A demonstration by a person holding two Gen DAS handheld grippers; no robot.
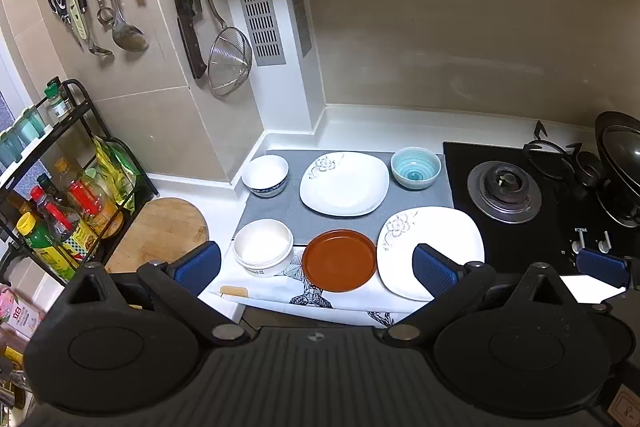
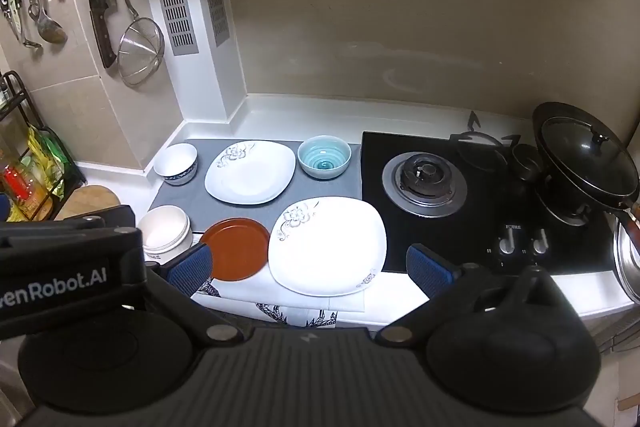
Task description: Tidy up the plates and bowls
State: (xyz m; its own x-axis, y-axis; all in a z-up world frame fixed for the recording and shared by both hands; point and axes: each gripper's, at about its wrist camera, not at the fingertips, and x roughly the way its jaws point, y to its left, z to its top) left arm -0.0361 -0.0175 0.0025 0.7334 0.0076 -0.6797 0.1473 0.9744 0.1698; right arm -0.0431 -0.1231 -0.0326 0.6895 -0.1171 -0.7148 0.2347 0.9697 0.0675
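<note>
Nothing held yet, dishes all loose on the bench

Both sets of jaws stand wide apart with nothing between them. Left gripper [image 1: 316, 265] hangs above the front edge of the bench, pointing down toward the brown plate [image 1: 339, 260] and the cream bowl [image 1: 263, 247]. Right gripper [image 2: 310, 269] hangs over the near white plate [image 2: 327, 245]; its blue pads sit either side of that plate in the view but above it, no contact.

Layout, front row: cream bowl, brown plate, near white plate, close together; brown plate looks just beside or slightly tucked against the white plate, can't tell overlap. Back row on the grey mat [image 1: 276, 211]: blue-rimmed white bowl [image 1: 265, 174], far white plate [image 1: 344, 183], teal bowl [image 1: 416, 167], each apart. Patterned cloth [image 1: 316, 297] hangs over the bench front under the front row. Stove [image 2: 424, 183] is just right of the dishes, lidded wok [image 2: 586, 155] further right.

Judgement: sorting not started.

Risks:
- Flat glazed plates give the jaws only a thin rim; a shallow bite could slip.
- Front row sits on loose cloth near the edge, so dragging a plate could pull the cloth and tip dishes off.
- Near white plate lies next to the stove edge; a sideways nudge could knock it against that.
- Grippers hang close together, may collide.
</note>
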